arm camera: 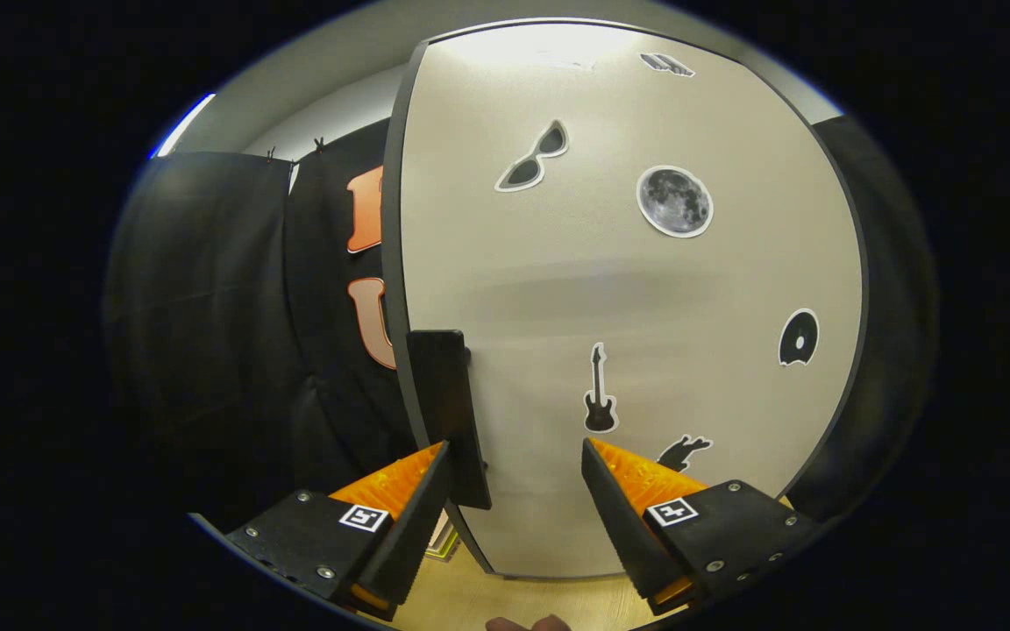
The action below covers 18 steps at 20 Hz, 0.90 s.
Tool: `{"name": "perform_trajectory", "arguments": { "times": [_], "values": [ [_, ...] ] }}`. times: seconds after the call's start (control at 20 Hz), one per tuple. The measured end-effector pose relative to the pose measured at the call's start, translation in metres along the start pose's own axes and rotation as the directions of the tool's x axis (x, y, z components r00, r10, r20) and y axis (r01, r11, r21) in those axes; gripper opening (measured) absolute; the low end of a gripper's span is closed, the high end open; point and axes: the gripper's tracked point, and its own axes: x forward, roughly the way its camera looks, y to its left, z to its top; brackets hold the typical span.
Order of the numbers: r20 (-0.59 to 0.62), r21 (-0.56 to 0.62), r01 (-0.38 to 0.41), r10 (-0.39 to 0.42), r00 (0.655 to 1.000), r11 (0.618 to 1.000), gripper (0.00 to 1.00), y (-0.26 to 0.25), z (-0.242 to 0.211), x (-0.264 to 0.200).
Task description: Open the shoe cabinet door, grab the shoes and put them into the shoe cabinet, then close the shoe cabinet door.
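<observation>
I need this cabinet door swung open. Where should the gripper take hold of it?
Grip the dark handle, a narrow upright bar standing off the door at its edge. Come straight on, one finger each side; the open gripper has it by one finger.

no readable words or numbers, picture stickers only on the cabinet door (628, 289)

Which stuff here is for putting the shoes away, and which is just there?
For the job: cabinet door; its dark handle, just ahead of the open fingers.

Just there: stickers of sunglasses, moon, guitar, disc.
</observation>
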Motion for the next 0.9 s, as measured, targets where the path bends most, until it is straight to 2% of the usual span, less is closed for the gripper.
{"name": "perform_trajectory", "arguments": {
  "times": [0.45, 0.9],
  "values": [
    [-0.021, 0.001, 0.001, -0.001, 1.0, 1.0, 0.93, 0.006, -0.006, -0.01],
    [-0.013, 0.038, 0.043, -0.042, 0.999, 0.998, 0.93, -0.009, -0.012, -0.103]
  ]
}}
